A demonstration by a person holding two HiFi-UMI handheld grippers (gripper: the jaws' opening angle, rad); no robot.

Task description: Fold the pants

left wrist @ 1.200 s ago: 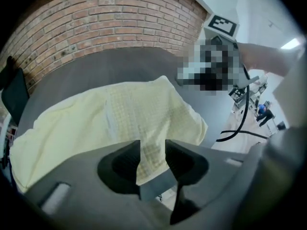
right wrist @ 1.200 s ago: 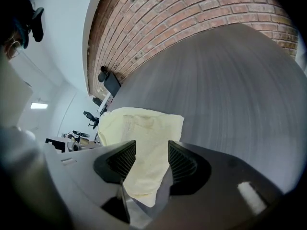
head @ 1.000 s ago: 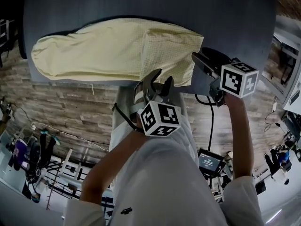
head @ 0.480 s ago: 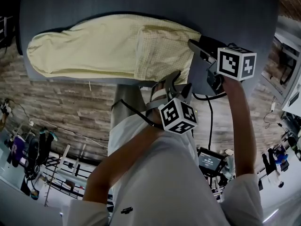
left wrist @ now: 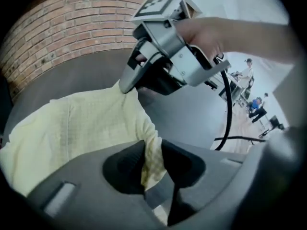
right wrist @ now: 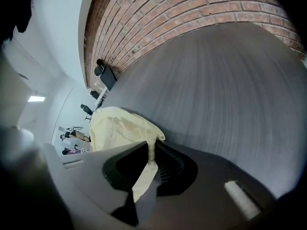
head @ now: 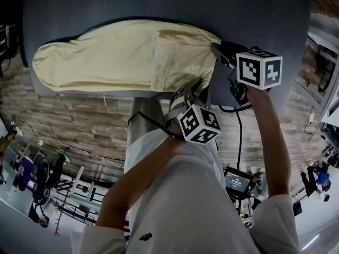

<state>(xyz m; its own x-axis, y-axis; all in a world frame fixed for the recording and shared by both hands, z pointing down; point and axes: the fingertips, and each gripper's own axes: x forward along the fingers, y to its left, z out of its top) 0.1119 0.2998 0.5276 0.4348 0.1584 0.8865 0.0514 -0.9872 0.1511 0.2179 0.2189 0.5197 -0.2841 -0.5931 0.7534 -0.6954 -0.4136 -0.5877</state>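
Observation:
Pale yellow pants (head: 122, 57) lie lengthwise on the dark grey table (head: 159, 4), folded so the legs lie stacked. My left gripper (head: 186, 91) is at the near edge of their right end, its jaws closing with a fold of the cloth (left wrist: 152, 159) pinched between them. My right gripper (head: 216, 51) is at the far right corner, its jaws also closing on a thin flap of the pants (right wrist: 149, 159). In the left gripper view the right gripper (left wrist: 127, 85) touches the cloth's far corner. The rest of the pants (right wrist: 117, 128) stretches away to the left.
The table's near edge (head: 106, 95) runs just under the pants, with a wood-patterned floor below. A black cable (head: 237, 131) hangs from the right gripper toward a small screen (head: 237, 180). A brick wall (right wrist: 192, 13) stands behind the table.
My left gripper slid right along the near edge to the pants' right end and came down onto the cloth. The right gripper sank slightly onto the far corner.

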